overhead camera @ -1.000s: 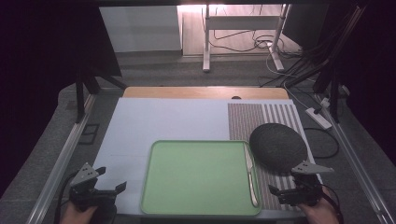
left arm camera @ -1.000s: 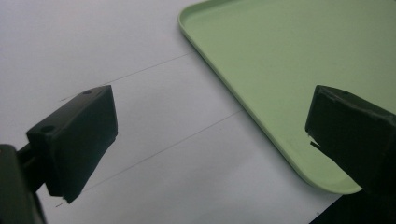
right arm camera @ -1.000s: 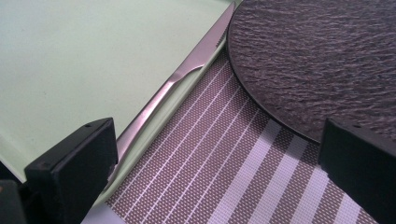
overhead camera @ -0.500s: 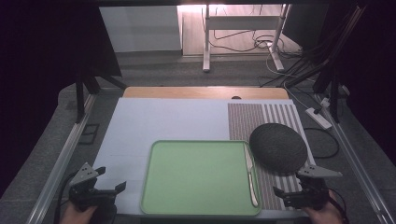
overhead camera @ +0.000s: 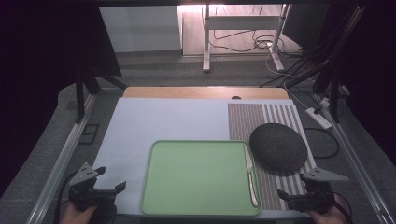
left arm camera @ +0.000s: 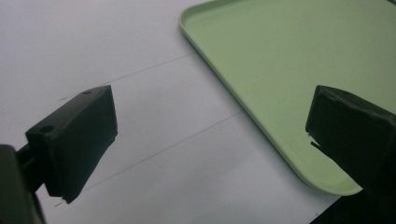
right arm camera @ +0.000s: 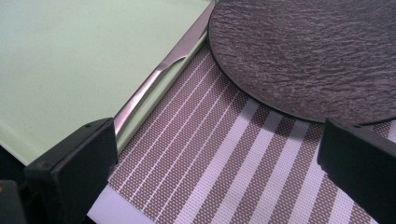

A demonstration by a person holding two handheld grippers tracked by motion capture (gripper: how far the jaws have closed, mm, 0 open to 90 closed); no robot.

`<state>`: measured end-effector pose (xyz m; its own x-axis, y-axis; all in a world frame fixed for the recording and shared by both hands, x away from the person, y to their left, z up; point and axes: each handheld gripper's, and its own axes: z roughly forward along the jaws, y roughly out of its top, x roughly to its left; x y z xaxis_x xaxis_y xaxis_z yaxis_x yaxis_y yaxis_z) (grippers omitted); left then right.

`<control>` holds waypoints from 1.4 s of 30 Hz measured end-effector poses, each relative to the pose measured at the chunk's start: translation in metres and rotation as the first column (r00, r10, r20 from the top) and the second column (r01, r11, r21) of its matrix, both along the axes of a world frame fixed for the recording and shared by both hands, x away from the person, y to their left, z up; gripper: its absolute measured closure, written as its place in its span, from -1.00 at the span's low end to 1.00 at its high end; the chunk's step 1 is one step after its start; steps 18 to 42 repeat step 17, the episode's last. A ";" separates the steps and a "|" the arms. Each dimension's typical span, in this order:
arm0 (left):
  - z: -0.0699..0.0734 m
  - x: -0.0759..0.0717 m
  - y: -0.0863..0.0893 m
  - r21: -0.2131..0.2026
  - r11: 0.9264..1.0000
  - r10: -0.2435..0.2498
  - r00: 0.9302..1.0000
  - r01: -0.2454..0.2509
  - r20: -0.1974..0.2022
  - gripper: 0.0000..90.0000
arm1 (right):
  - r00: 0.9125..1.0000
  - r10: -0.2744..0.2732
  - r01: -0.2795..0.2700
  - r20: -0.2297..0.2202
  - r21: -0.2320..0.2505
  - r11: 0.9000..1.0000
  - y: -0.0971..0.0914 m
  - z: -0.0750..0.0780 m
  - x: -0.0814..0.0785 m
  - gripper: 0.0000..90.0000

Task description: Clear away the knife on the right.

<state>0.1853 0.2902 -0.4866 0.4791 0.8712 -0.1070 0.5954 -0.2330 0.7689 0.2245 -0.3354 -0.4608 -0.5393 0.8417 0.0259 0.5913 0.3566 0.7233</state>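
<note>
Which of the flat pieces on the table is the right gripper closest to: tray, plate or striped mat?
The striped mat: the right gripper hangs open right over its near corner, with the dark plate farther ahead and the green tray off to its left.

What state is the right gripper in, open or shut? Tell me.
Open. The right gripper has its black jaws standing wide apart with nothing between them, over the striped placemat, near the knife on the green tray's edge.

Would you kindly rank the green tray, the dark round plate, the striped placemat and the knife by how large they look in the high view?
Largest to smallest:
1. Green tray
2. Striped placemat, partly covered by the plate, so its extent is less sure
3. Dark round plate
4. Knife, lying along the tray's right edge
</note>
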 end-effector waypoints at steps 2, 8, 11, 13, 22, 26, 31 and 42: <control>0.000 0.000 0.000 0.001 1.000 0.000 1.000 0.000 0.000 -0.93 | 1.000 -0.003 0.003 0.000 -0.004 1.000 -0.001 0.000 -0.001 -1.00; 0.000 0.000 0.000 -0.002 1.000 -0.001 1.000 0.001 0.000 -0.93 | 1.000 -0.017 0.017 0.002 -0.012 1.000 -0.003 0.001 -0.005 -1.00; 0.000 0.000 0.000 -0.002 1.000 -0.001 1.000 0.001 -0.001 -0.93 | 1.000 -0.026 0.026 0.001 -0.014 1.000 -0.005 0.001 -0.007 -1.00; 0.000 0.000 0.000 -0.002 1.000 -0.001 1.000 0.001 -0.001 -0.93 | 1.000 -0.029 0.029 0.000 -0.012 1.000 -0.006 0.001 -0.008 -1.00; 0.000 0.001 0.000 0.003 1.000 -0.001 1.000 0.001 -0.004 -0.93 | 1.000 -0.028 0.028 -0.003 -0.011 1.000 -0.007 0.001 -0.007 -1.00; 0.000 0.001 0.000 0.003 1.000 -0.001 1.000 0.001 -0.004 -0.93 | 1.000 -0.028 0.028 -0.003 -0.011 1.000 -0.007 0.001 -0.007 -1.00; 0.000 0.001 0.000 0.003 1.000 -0.001 1.000 0.001 -0.004 -0.93 | 1.000 -0.028 0.028 -0.003 -0.011 1.000 -0.007 0.001 -0.007 -1.00; 0.000 0.001 0.000 0.003 1.000 -0.001 1.000 0.001 -0.004 -0.93 | 1.000 -0.028 0.028 -0.003 -0.011 1.000 -0.007 0.001 -0.007 -1.00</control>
